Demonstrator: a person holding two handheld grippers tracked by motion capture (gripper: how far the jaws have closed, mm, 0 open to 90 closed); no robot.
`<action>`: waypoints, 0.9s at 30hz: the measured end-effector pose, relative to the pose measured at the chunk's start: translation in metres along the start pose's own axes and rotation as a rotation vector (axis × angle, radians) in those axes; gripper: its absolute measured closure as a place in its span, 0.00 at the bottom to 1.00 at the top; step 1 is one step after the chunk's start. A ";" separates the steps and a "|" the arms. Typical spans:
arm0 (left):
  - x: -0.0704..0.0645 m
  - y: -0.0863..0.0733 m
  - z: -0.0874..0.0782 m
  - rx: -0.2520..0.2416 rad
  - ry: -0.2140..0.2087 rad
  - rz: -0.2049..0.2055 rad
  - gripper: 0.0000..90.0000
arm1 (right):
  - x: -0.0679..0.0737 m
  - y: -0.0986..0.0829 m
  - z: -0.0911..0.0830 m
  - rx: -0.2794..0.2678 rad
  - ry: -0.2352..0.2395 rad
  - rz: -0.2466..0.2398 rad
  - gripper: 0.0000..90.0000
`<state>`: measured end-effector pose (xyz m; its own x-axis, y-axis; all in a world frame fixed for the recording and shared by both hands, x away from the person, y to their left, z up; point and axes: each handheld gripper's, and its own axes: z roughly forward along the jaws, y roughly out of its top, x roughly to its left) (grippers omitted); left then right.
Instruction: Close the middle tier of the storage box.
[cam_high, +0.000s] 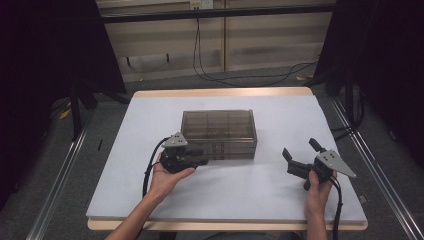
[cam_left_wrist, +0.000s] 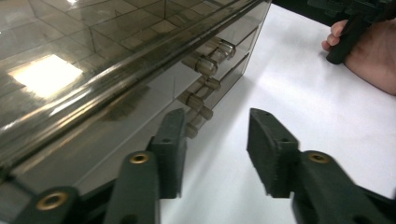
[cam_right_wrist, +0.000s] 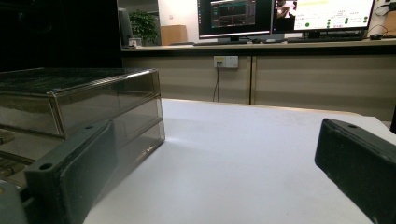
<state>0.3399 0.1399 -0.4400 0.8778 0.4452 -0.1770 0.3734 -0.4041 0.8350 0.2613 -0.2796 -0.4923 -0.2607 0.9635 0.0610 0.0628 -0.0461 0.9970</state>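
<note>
A smoked clear plastic drawer box (cam_high: 219, 131) stands in the middle of the white mat. Its front face carries small round drawer knobs (cam_left_wrist: 206, 65). My left gripper (cam_high: 204, 161) lies low against the left part of that front face. Its jaws are open, nothing sits between them, and one pad (cam_left_wrist: 171, 140) is beside the box (cam_left_wrist: 93, 70) wall, just short of the knobs. My right gripper (cam_high: 299, 148) hovers over the mat to the right of the box with its jaws spread wide. In the right gripper view the box (cam_right_wrist: 79, 107) is at the left, beyond the right gripper (cam_right_wrist: 215, 140).
The white mat (cam_high: 280, 115) covers a wooden table (cam_high: 220, 92) with free surface around the box. The other hand (cam_left_wrist: 369, 56) appears far off in the left gripper view. Black frame posts (cam_high: 76, 107) flank the table. Cables (cam_high: 250, 77) lie on the floor behind it, and monitors (cam_right_wrist: 285, 16) stand on a far desk.
</note>
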 end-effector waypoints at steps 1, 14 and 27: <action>0.000 0.000 -0.002 0.007 0.002 0.003 0.59 | 0.000 0.000 0.000 0.000 0.000 0.001 0.00; -0.010 -0.007 -0.030 -0.016 0.066 -0.008 0.27 | 0.000 0.000 0.000 -0.006 0.000 0.001 0.00; -0.008 -0.040 -0.065 0.002 0.126 -0.080 0.08 | 0.001 0.000 0.000 -0.001 -0.004 -0.005 0.00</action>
<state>0.2982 0.2044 -0.4376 0.8007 0.5726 -0.1763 0.4415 -0.3650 0.8197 0.2612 -0.2790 -0.4923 -0.2575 0.9647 0.0561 0.0605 -0.0419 0.9973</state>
